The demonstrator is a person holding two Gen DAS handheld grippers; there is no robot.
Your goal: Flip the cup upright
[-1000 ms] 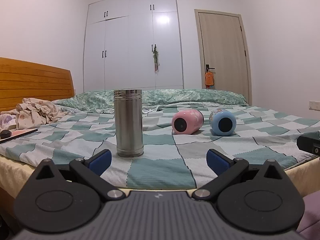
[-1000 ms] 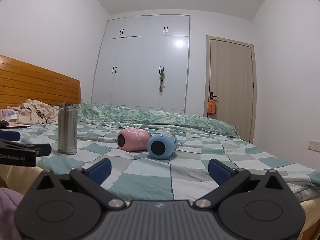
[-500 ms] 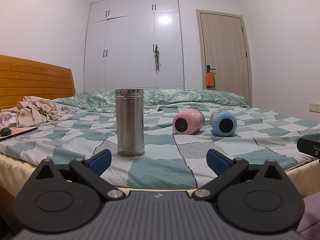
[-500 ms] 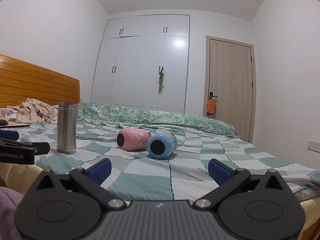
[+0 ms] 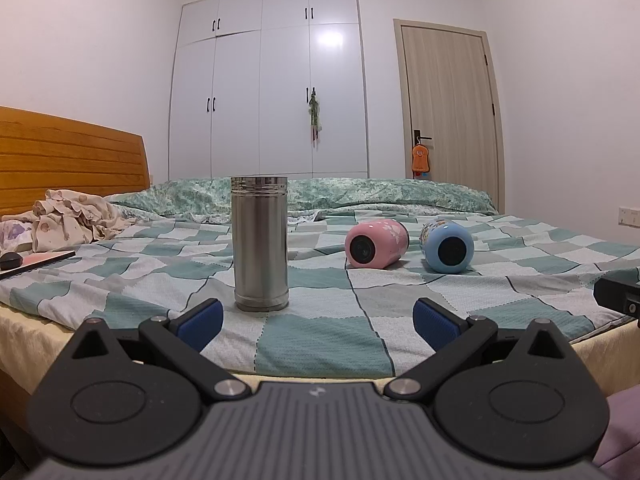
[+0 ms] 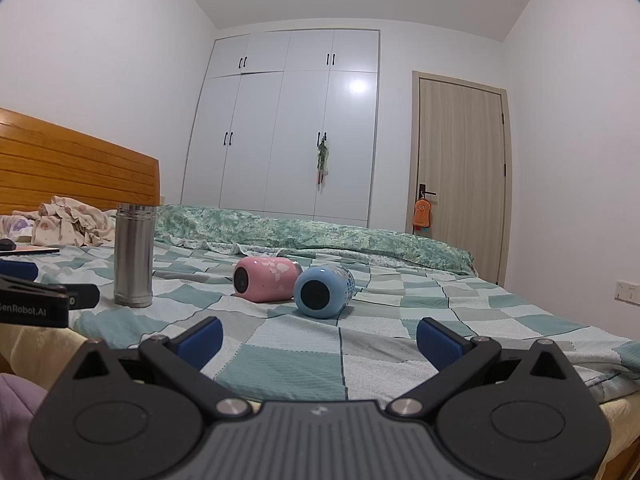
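Note:
A steel cup [image 5: 260, 242] stands upright on the checked bed cover [image 5: 320, 336]. A pink cup [image 5: 376, 243] and a blue cup [image 5: 448, 245] lie on their sides beside each other, bases toward me. My left gripper [image 5: 316, 318] is open and empty at the bed's near edge, just short of the steel cup. My right gripper [image 6: 319, 338] is open and empty, short of the blue cup [image 6: 323, 291] and the pink cup [image 6: 266, 279]. The steel cup [image 6: 134, 255] stands to its left.
A wooden headboard [image 5: 68, 156] and crumpled clothes [image 5: 68, 220] are at the left. A folded green quilt [image 5: 360, 194] lies across the far side. The left gripper's side [image 6: 36, 300] shows in the right wrist view. A wardrobe [image 5: 272, 92] and door [image 5: 450, 120] stand behind.
Both views have shifted only slightly. The cups have not moved and both grippers stay open.

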